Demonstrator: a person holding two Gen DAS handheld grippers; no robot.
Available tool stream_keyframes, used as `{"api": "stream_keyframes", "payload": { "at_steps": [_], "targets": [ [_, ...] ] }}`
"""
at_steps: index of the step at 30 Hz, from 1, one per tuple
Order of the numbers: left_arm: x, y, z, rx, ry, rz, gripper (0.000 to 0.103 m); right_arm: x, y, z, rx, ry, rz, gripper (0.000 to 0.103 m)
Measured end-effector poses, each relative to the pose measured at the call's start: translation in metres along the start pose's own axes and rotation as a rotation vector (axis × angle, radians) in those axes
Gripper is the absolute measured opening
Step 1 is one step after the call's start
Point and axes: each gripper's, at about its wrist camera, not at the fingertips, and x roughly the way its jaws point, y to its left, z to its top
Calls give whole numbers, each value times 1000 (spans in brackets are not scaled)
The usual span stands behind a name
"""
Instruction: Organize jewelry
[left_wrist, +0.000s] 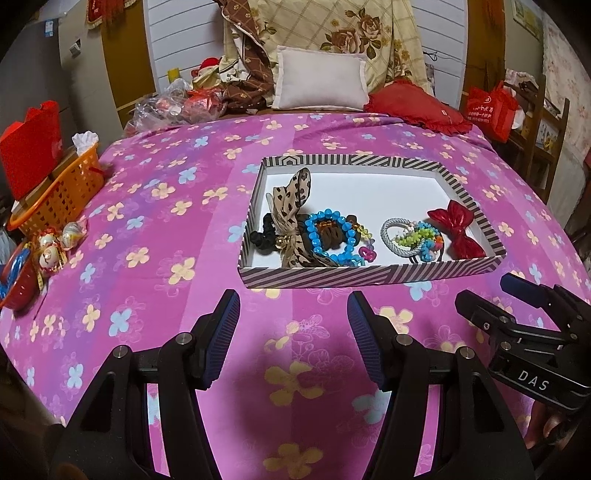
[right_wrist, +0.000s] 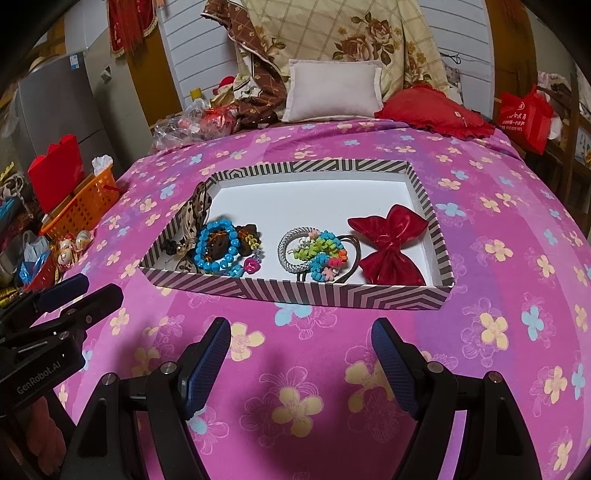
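Note:
A striped shallow box (left_wrist: 369, 275) (right_wrist: 295, 293) lies on the pink flowered bedspread. Along its near side lie a leopard-print bow (left_wrist: 291, 201) (right_wrist: 194, 216), a blue bead bracelet (left_wrist: 330, 236) (right_wrist: 218, 245), a silver ring-shaped band (left_wrist: 393, 236) (right_wrist: 295, 247) with colourful beaded pieces, and a red bow (left_wrist: 458, 229) (right_wrist: 391, 243). My left gripper (left_wrist: 293, 314) is open and empty, just in front of the box. My right gripper (right_wrist: 301, 339) is open and empty, also in front of the box. Each gripper shows at the edge of the other's view.
An orange basket (left_wrist: 62, 192) (right_wrist: 83, 206) and small trinkets sit at the bed's left edge. A white pillow (left_wrist: 319, 79), a red cushion (left_wrist: 417, 105) and folded quilts lie at the head. A red bag (left_wrist: 491, 107) stands at the right.

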Motion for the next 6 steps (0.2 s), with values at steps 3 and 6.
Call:
{"api": "stream_keyframes", "payload": {
  "at_steps": [3,6],
  "targets": [
    [4,1,0,-8,8,-14,60,4,-1,-1,4,6,0,76],
    [8,4,1,-9,16,-5,62,6,-4,-1,3,9,-5,76]
  ]
}}
